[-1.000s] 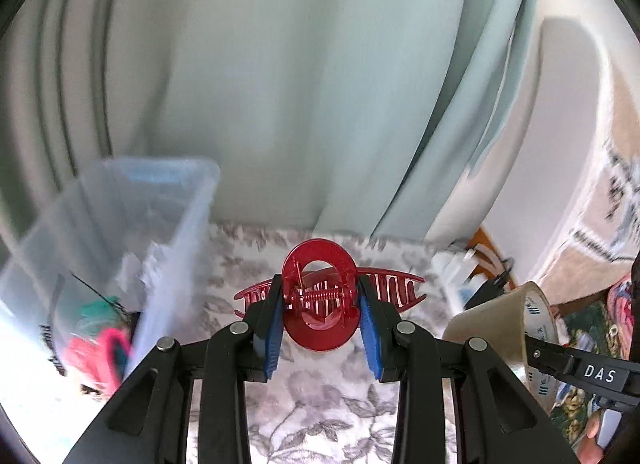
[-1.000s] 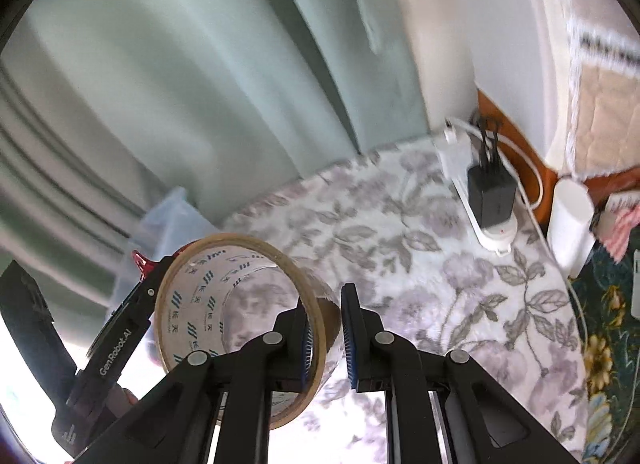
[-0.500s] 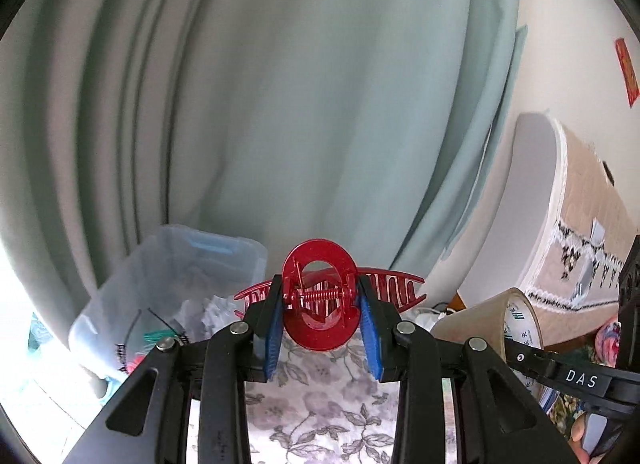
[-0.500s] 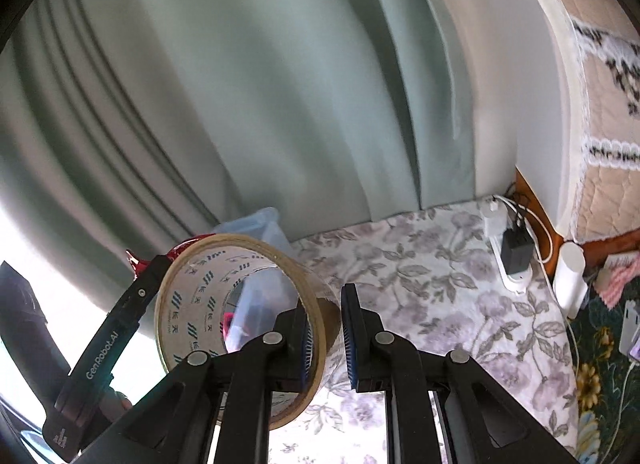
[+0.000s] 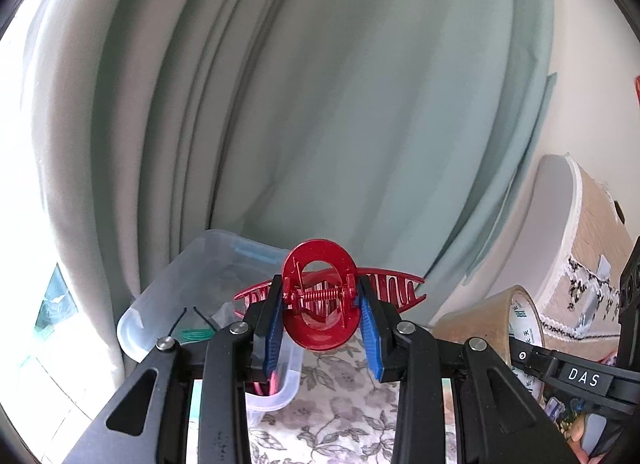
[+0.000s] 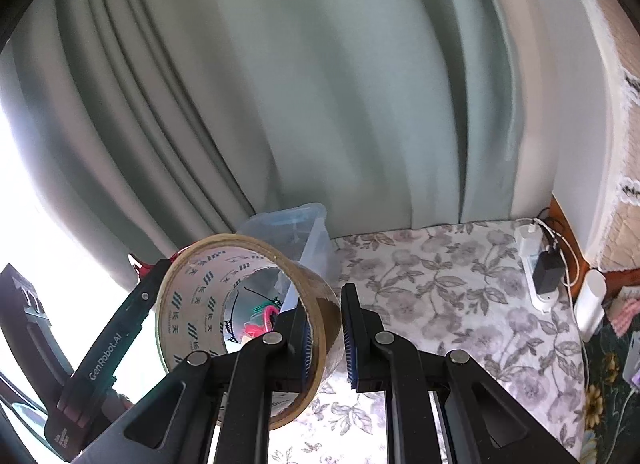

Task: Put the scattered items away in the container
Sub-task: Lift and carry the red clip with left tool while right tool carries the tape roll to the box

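Note:
My left gripper (image 5: 320, 318) is shut on a red hair claw clip (image 5: 320, 300), its blue pads pressing the clip's round handle, held in the air. A clear plastic container (image 5: 176, 296) with several small items inside stands ahead and to the left on the floral cloth. My right gripper (image 6: 326, 334) is shut on the wall of a brown packing tape roll (image 6: 188, 296), also lifted. The same container (image 6: 308, 223) shows behind the roll in the right wrist view. The tape roll (image 5: 488, 316) appears at the right of the left wrist view.
A pale green curtain (image 5: 320, 103) hangs close behind the table. A white power strip with a black charger (image 6: 544, 268) lies at the table's right edge, next to a white cylinder (image 6: 592, 304). A padded headboard (image 5: 560, 232) stands at the right. Floral cloth (image 6: 440, 304) covers the table.
Both grippers have risen with their loads and tilted up, so the container now sits lower and farther off in both views. Neither grip has altered.

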